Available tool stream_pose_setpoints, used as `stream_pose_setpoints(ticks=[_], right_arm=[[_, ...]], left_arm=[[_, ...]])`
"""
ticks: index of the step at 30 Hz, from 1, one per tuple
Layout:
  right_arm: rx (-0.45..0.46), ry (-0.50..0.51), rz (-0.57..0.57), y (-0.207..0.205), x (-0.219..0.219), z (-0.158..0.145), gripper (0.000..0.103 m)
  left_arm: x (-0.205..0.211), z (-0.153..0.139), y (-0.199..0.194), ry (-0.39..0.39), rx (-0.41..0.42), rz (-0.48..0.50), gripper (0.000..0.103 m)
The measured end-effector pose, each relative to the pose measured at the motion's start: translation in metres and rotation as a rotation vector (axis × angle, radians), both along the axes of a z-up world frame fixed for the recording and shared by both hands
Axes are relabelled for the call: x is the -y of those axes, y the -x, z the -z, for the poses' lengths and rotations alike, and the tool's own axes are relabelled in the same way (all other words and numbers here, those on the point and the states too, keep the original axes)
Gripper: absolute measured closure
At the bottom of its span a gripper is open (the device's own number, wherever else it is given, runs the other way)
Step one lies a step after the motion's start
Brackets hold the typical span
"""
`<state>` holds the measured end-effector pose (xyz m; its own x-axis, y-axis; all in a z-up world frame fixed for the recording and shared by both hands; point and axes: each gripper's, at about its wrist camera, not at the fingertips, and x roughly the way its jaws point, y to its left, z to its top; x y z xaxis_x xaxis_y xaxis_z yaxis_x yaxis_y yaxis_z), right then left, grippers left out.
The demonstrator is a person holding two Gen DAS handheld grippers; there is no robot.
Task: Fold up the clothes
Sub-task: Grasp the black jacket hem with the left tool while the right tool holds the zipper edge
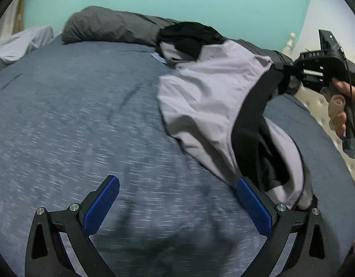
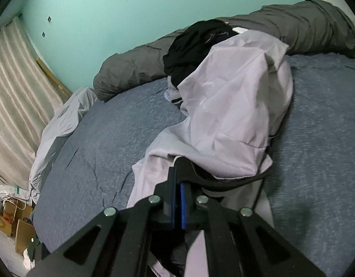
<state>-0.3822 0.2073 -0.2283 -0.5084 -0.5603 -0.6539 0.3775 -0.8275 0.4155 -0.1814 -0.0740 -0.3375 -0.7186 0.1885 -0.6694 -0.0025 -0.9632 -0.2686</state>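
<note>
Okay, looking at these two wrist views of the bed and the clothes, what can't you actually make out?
- What kind of garment the light grey garment is: bunched up in both views.
- The black clothing behind it: partly covered by the grey fabric.
- The right gripper pads in the left wrist view: wrapped in the black trim.
- The blue bedspread texture in the left wrist view: motion blur.
- Floor items, right wrist view: small, cut off by the edge.

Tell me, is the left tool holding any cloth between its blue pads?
No, the left tool stands wide open over the blue-grey bed cover, and the pale lilac garment with black trim lies beside its pad only.
</note>
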Motion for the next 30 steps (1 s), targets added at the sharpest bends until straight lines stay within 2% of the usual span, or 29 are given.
stream_pose_setpoints(ticks=[4,7,9,17,20,24,30], right_arm=[[-0.011,-0.003,0.024,-0.003,-0.020,-0.008,0.100],[-0.018,-0.007,0.042,-0.005,-0.037,-0.013,0.100],[-0.020,-0.006,0.054,-0.005,-0.048,-0.014,0.100],[0.003,0.010,0.061,-0.012,-0.074,-0.002,0.100],[0.010,0.025,0.058,-0.013,-0.078,0.002,0.100],[0.015,0.043,0.050,-0.012,-0.080,0.005,0.100],[0.017,0.052,0.030,-0.013,-0.078,0.005,0.100]], left_arm=[[-0.020,0.006,0.007,-0.047,0.017,0.058,0.000],[-0.041,0.009,0.009,-0.011,0.013,0.106,0.000],[-0.050,0.010,0.010,-0.026,0.014,0.123,0.000],[-0.063,0.028,0.027,-0.056,0.059,0.110,0.000],[-0.064,0.030,0.031,-0.011,0.050,0.112,0.000],[-0.062,0.032,0.035,-0.019,0.052,0.106,0.000],[-0.070,0.041,0.039,0.015,0.066,0.139,0.000]])
